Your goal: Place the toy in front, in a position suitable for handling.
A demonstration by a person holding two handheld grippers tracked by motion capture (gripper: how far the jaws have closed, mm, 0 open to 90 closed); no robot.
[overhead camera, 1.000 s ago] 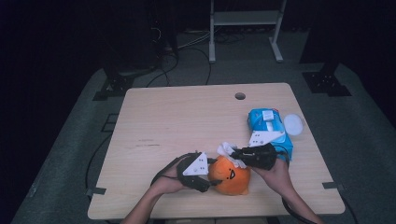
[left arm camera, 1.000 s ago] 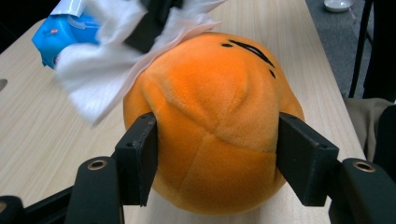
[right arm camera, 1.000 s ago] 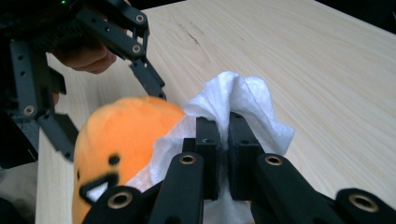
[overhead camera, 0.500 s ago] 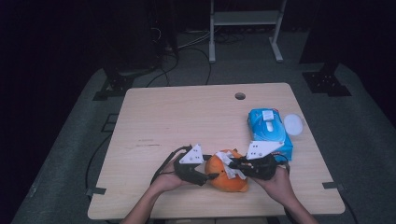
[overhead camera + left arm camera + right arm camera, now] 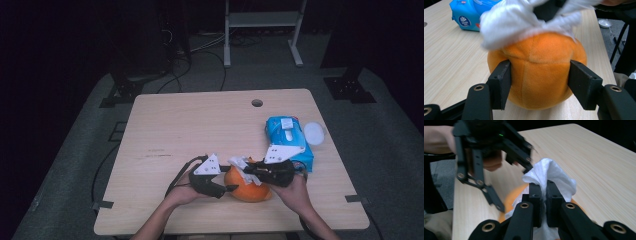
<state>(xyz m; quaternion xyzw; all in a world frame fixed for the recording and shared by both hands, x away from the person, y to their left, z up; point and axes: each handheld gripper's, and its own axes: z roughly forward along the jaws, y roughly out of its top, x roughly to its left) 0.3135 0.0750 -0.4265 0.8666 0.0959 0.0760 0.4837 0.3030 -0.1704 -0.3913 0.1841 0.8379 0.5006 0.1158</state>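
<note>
1. Orange plush ball [image 5: 247, 186] sits on the desk [image 5: 200, 125] near my front edge, right between my two hands.
2. My left gripper [image 5: 537, 82] has its fingers [image 5: 500, 83] just closing in, pressing both sides of the ball.
3. My right gripper [image 5: 543, 202] has its fingers pinched tight on a white wipe [image 5: 549, 173], laid on top of the ball.
4. Blue wipes pack [image 5: 286, 137] lies just past my right hand.

— What is surrounding the light wooden table [image 5: 200, 125]?
— Grey carpet [image 5: 75, 165] is spreading under it, and cables [image 5: 200, 47] are trailing across.
— And behind?
— A white metal rack [image 5: 262, 20] is standing in darkness; black stand feet [image 5: 350, 87] are flanking the table.
</note>
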